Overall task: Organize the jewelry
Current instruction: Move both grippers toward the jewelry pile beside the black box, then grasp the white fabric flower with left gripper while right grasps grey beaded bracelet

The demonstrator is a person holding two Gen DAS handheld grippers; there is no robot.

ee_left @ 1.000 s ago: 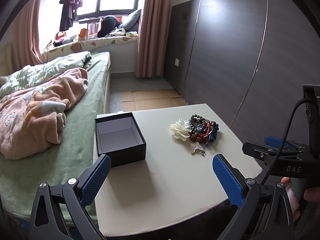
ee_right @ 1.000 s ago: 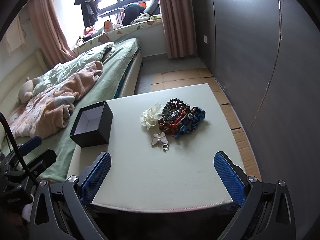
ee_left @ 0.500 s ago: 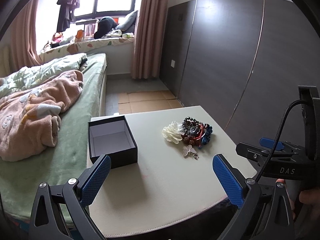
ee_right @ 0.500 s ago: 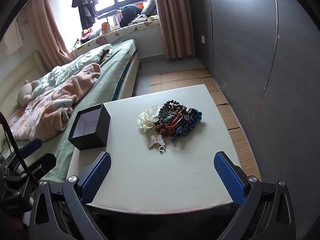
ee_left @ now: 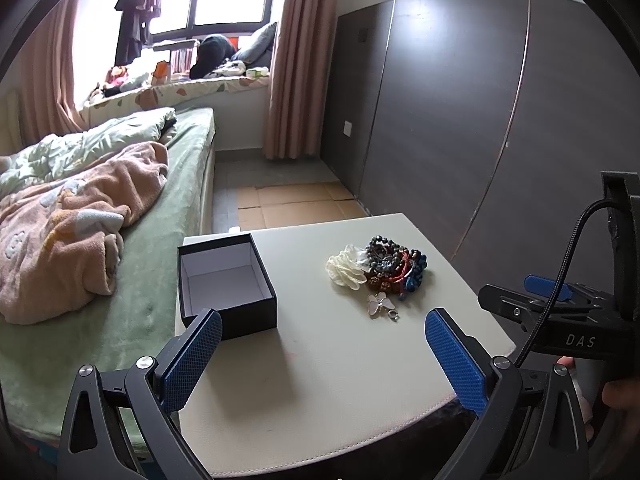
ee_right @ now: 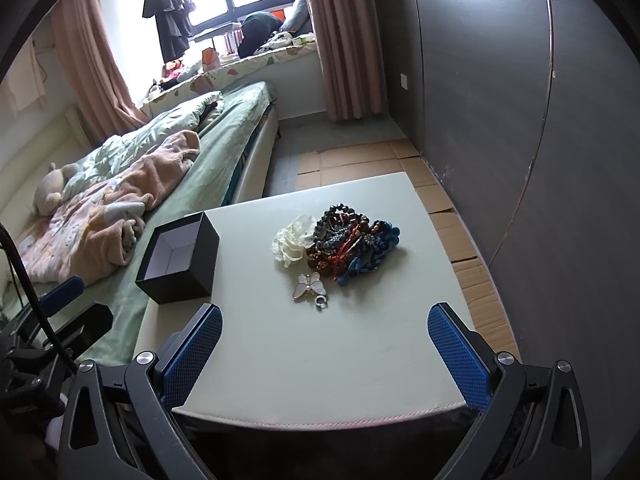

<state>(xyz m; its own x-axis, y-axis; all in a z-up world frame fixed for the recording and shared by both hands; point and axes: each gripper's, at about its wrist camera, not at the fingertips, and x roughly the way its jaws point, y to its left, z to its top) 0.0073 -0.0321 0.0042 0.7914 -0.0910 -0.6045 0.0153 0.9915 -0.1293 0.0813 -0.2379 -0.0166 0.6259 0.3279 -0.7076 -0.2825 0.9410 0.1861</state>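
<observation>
From my left wrist camera: the left gripper (ee_left: 324, 354) hangs above the near edge of a pale, smooth-topped table (ee_left: 328, 392), its blue cross-hatched pads (ee_left: 192, 360) spread wide with nothing between them. A square black box (ee_left: 226, 280), lidless and lined in white, sits at the table's left edge beside the bed (ee_left: 132, 280). Right of centre lies the jewelry heap (ee_left: 390, 266): dark round beads, red cord and a knotted blue strand, touching a cream fabric flower (ee_left: 346, 270). A pearly butterfly pendant (ee_left: 378, 304) with a small metal ring lies just in front. The right gripper (ee_left: 536, 300) juts in from the right, trailing a braided black cable.

From my right wrist camera: the right gripper (ee_right: 324, 354) is likewise spread, empty, over the table (ee_right: 320, 368) front. The box (ee_right: 180, 258) stands on the left corner, the bead pile (ee_right: 352, 240), flower (ee_right: 292, 240) and butterfly (ee_right: 308, 286) near the middle. Beyond, a rumpled peach fleece blanket (ee_right: 112, 216) covers the green sheet; pink curtains (ee_right: 344, 36) frame a bright window, and matte grey panels (ee_right: 500, 80) line the right wall above flattened cardboard (ee_right: 448, 208).
</observation>
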